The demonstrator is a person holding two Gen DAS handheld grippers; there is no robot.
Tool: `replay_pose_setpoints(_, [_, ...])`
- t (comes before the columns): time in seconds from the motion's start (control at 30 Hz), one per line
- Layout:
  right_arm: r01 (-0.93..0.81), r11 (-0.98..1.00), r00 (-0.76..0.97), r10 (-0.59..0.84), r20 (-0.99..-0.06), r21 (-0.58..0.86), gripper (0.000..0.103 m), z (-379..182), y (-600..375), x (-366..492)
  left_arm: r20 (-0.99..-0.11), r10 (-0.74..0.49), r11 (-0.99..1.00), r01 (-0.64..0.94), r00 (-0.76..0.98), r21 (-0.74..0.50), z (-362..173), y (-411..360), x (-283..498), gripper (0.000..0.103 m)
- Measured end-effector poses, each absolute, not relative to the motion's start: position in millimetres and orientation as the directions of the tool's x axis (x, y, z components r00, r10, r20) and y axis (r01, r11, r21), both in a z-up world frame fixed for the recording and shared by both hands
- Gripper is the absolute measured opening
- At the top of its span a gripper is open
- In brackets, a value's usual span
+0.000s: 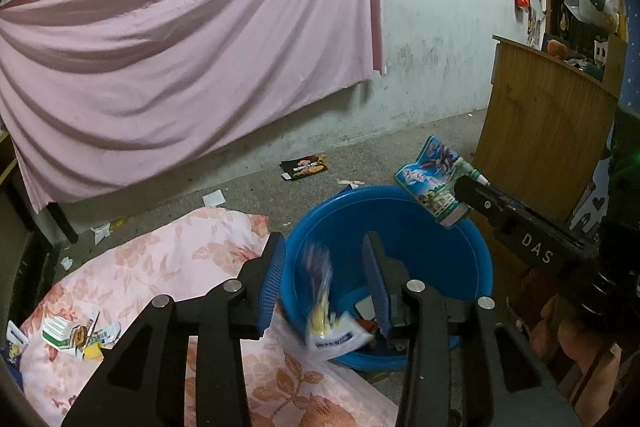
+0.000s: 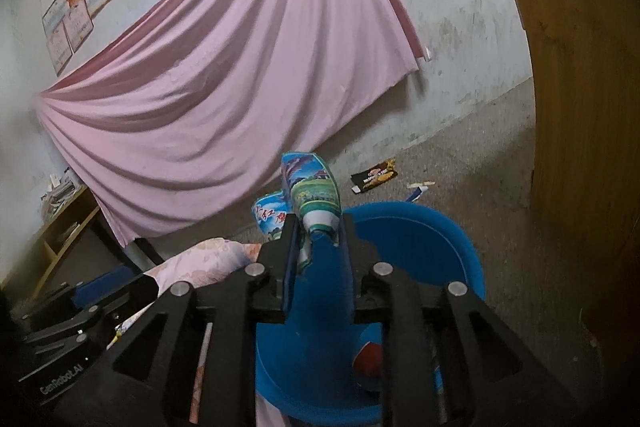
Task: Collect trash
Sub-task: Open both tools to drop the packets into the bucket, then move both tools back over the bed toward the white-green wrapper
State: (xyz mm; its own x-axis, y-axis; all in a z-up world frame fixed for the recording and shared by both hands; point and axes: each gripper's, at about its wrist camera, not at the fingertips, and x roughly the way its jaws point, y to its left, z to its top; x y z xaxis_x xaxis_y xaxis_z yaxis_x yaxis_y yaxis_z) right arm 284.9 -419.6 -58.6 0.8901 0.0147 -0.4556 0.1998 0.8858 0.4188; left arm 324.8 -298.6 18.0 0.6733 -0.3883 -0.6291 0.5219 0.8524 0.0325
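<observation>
Left wrist view: the left gripper (image 1: 324, 267) hangs over a blue plastic basin (image 1: 440, 263), its two blue-padded fingers apart. Between them a white, yellow and blue wrapper (image 1: 330, 327) is smeared with motion blur, clear of both pads, above the basin's near rim at about 6 o'clock. Some flat scraps lie in the basin's bottom, too hidden to count.

At 2 o'clock from the basin the right gripper (image 1: 460, 203) reaches in over the far rim with a crumpled packet (image 1: 430, 179) — glossy, printed in blue with red characters and a green and white band at its lower end. In the right wrist view that same packet (image 2: 316, 195) sits between the fingertips of the right gripper (image 2: 318, 227); the jaws stand a little apart, and whether the pads press on it I cannot tell.

Loose trash elsewhere: one dark snack wrapper (image 1: 304, 167) on the floor at 12 o'clock, three white paper scraps (image 1: 212, 198) towards 10 o'clock, and one small heap of cartons and wrappers (image 1: 76, 335) on the floral quilt (image 1: 180, 267) at 8 o'clock. One pink sheet (image 1: 180, 47) drapes the wall; one wooden cabinet (image 1: 548, 131) stands at 3 o'clock.
</observation>
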Motion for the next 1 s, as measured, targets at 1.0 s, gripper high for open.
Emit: replay_pose_setpoints(1.0, [0.145,0.91,0.927,0.013,-0.376,0.389,0.076,-37,-392,286,-0.576,-0.308,0.921,0.39,0.757,0.021,39,-221,325,0.045])
